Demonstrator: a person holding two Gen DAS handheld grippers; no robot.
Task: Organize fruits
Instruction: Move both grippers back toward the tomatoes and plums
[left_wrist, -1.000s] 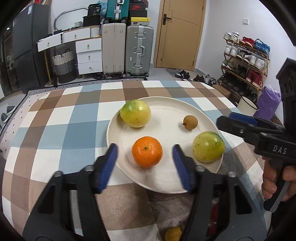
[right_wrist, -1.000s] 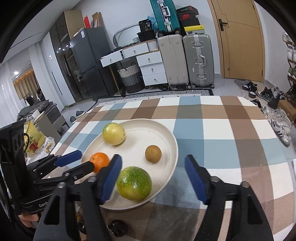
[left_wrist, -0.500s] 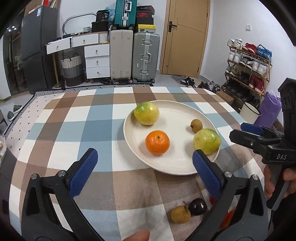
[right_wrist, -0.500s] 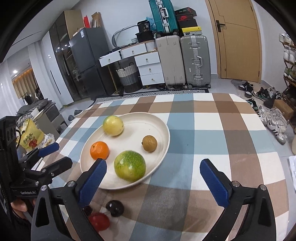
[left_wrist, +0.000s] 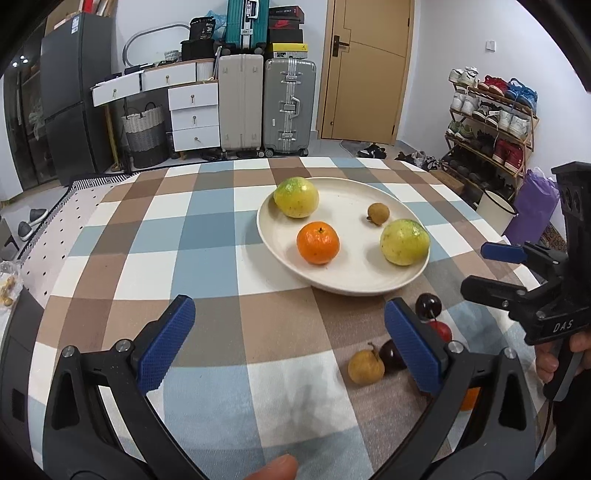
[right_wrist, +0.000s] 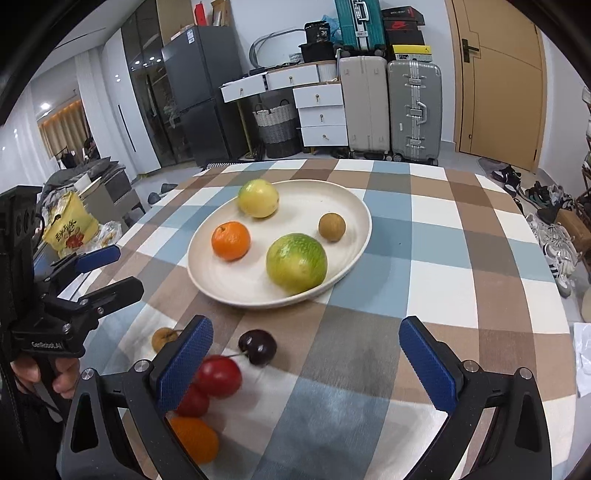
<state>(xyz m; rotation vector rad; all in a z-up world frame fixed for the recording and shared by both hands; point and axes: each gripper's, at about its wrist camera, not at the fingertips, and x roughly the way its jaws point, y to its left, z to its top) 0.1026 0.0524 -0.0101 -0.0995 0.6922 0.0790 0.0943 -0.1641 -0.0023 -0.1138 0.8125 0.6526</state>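
Left wrist view. My left gripper (left_wrist: 290, 338) sits in the lower half of the frame with its jaws spread wide and only checked tablecloth (left_wrist: 207, 258) between the pads; nothing is held. The white plate (left_wrist: 266, 236) is centre-right and carries four fruits: a yellow-green fruit (left_wrist: 296, 197) at its upper left, an orange (left_wrist: 318, 242) near the front, a small brown fruit (left_wrist: 378, 213) toward the back, and a second yellow-green fruit (left_wrist: 405, 242) at the right rim. Loose on the cloth at lower right, partly behind my right-hand finger: a tan fruit (left_wrist: 365, 366), a dark cherry (left_wrist: 428, 305), another dark fruit just beside the tan one, and bits of red and orange. The right gripper (left_wrist: 491, 269) enters from the right edge, empty.

Right wrist view. My right gripper (right_wrist: 306, 363) is also fully spread, gripping nothing. The loose cluster lies at lower left: a dark cherry (right_wrist: 258, 347), a red fruit (right_wrist: 218, 376) touching the left pad's edge, a second red one and a second orange (right_wrist: 194, 439) below it, and the tan fruit (right_wrist: 164, 338) further left.

Judgement: I am between placements; the plate is partly filled and the loose fruits remain. Next move calls for choosing one loose fruit, most likely the cherry or the red fruit, centring the open jaws over it, and closing gently since these look small and soft.
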